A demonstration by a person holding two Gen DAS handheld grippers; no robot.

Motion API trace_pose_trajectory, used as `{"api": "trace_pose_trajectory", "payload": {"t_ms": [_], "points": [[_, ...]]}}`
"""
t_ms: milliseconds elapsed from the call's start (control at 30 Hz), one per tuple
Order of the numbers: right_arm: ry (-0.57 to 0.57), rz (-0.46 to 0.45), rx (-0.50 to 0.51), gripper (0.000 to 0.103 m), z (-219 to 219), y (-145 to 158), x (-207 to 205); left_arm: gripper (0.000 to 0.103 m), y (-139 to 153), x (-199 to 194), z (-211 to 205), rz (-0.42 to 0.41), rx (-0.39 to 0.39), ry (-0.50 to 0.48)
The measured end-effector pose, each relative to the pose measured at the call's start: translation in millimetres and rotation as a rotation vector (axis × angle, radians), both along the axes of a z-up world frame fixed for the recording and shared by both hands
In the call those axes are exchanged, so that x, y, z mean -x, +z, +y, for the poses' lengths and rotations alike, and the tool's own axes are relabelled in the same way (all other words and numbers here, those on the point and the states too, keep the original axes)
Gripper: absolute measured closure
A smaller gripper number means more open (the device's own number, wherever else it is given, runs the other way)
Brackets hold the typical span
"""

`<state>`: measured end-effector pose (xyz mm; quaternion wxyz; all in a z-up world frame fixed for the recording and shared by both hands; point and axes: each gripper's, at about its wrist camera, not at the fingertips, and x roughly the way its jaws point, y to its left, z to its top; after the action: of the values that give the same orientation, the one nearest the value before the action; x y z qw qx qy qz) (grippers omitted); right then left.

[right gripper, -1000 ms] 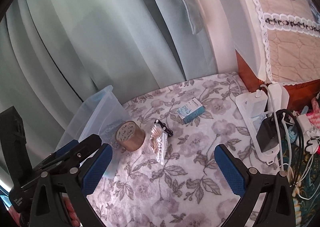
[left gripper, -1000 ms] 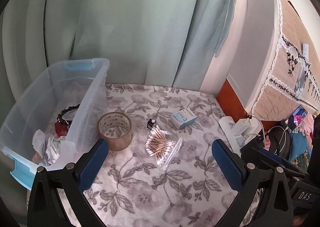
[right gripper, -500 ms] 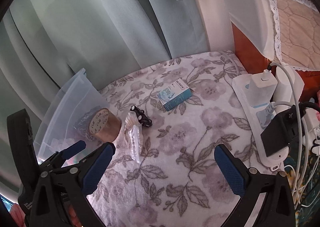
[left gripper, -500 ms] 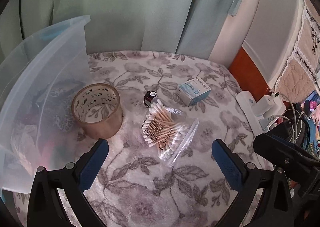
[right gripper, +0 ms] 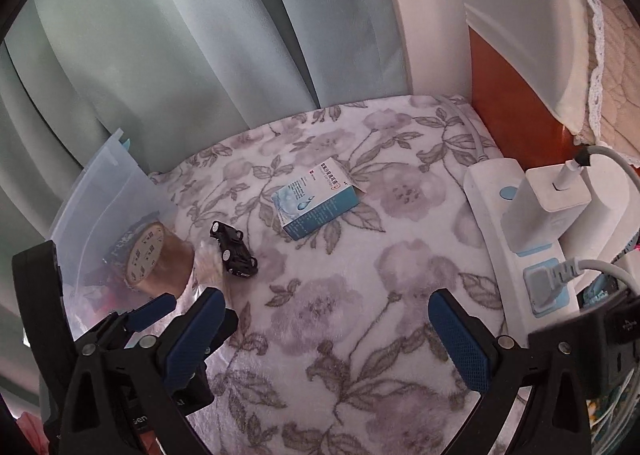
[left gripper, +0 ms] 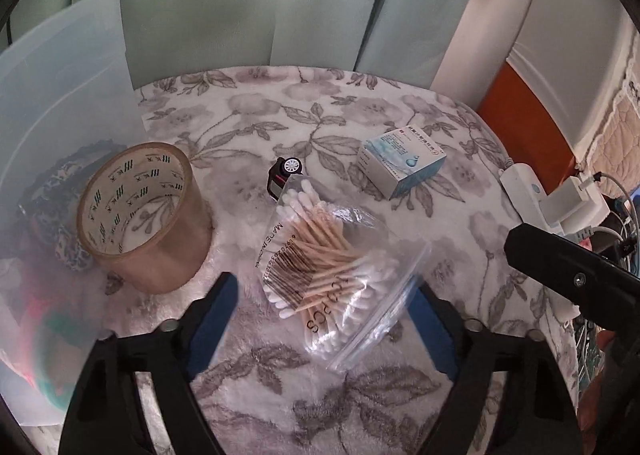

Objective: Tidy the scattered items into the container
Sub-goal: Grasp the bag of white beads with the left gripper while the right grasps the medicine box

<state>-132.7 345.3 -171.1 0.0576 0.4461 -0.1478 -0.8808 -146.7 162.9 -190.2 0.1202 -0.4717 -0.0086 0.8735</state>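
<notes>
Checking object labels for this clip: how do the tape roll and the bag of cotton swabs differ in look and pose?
The tape roll is a rigid brown ring standing on its edge face, hollow core upward; the bag of cotton swabs is a soft clear pouch lying flat. The tape roll sits right beside the clear container; the bag of cotton swabs lies farther out, between the closing fingers of the left gripper, not yet pinched. Both rest on the floral cloth, outside the container.

Right claw point(right gripper: 326, 339) open over floral cloth point(right gripper: 340, 315); toy car point(right gripper: 234, 251) beside tape roll point(right gripper: 158, 259).
</notes>
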Motion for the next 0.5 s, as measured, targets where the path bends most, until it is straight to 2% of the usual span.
{"api": "trace_pose_trajectory", "payload": {"t_ms": [200,500], "points": [[0.056,0.004,-0.022,0.0,-11.9,-16.9,27.1,0.05,-4.5,5.9,-9.7,0.034,-0.038,-0.013],[0.106,0.015,-0.076,0.0,-26.6,-36.8,73.7,0.07,-4.1,8.5,-27.0,0.101,-0.077,-0.005]]}}
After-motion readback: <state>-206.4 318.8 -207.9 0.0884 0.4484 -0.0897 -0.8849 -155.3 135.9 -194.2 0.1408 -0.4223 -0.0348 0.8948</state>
